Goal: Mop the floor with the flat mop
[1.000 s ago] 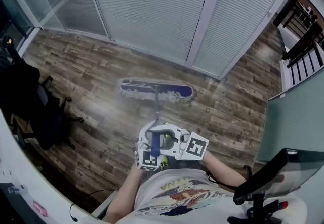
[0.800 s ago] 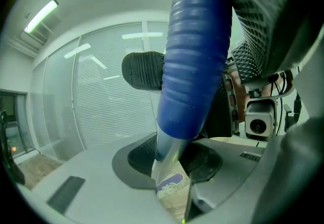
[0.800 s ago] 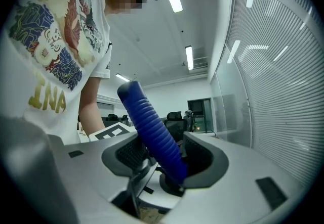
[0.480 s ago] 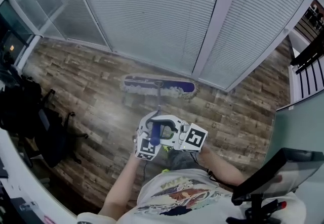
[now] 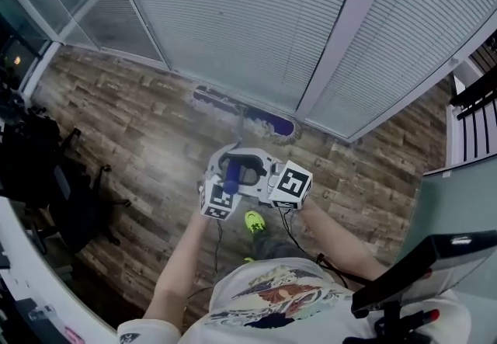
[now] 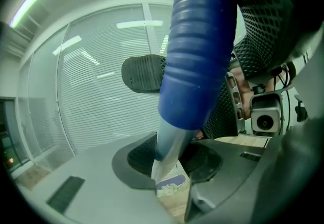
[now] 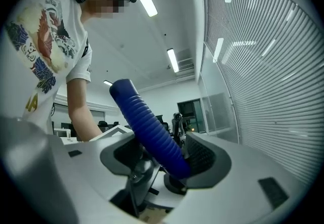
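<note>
The only markings are the black-and-white square patterns on the 2 marker cubes (image 5: 219, 201) (image 5: 291, 183). The print on the person's white shirt (image 5: 272, 304) is too blurred to read.

The flat mop (image 5: 264, 122) has a long, narrow purple-blue head edged with a pale fringe. It also has a pale shaft and a ribbed blue grip (image 5: 231, 172) at the top. The head lies on the wood-plank floor (image 5: 140, 125), slanted, right at the foot of the wall of white blinds (image 5: 233, 16).

The left gripper (image 6: 169, 167) pinches the handle where the blue grip (image 6: 197, 46) gives way to the pale shaft, with its dark mesh pads on either side. The right gripper (image 7: 162, 160) clasps the ribbed grip (image 7: 152, 132) just above it. Its jaws have just been opening a little, with the grip between them and resting against 1 pad. A yellow-green shoe (image 5: 254, 221) shows just below the 2 grippers.

1 second ago the mop head lay square on open floor, clear of the blinds. It now sits at their base, turned at an angle, and both grippers are further forward.
</note>
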